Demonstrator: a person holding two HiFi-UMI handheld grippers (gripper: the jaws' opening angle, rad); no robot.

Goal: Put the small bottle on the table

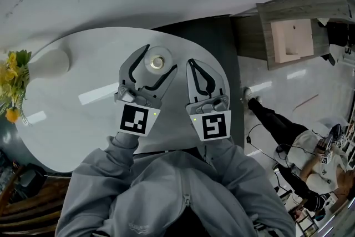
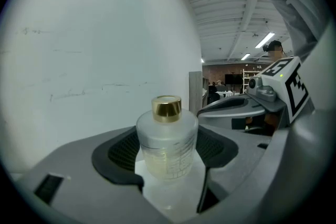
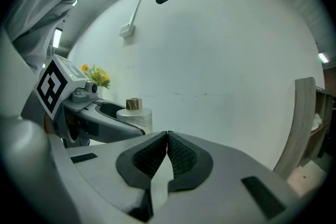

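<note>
Left hand-held gripper (image 1: 161,58) has its jaws spread wide, with the bottle (image 2: 167,147) standing upright between them, near the tips. From the head view the jaws seem to bracket it rather than press on it, though whether either pad brushes the glass I cannot tell. Right hand-held gripper (image 3: 167,139) sits just beside the left one with its jaws together and nothing in them.

The bottle appears to rest on the white table (image 1: 83,119), toward its far edge, so the placing looks as good as done.

The bottle is a squat round body of frosted glass with a narrow gold cap (image 2: 167,107) and a pale liquid low inside. I judge it stiff and fairly light, but fragile — a knock against the hard table could chip it. The frosted wall should give the ribbed pads more bite than clear glass would, yet the curve leaves only a narrow line of contact on each side.

The best hold is across the widest part of the body, low down and square on. The cap is too small and smooth to trust — it might also pull loose.
</note>
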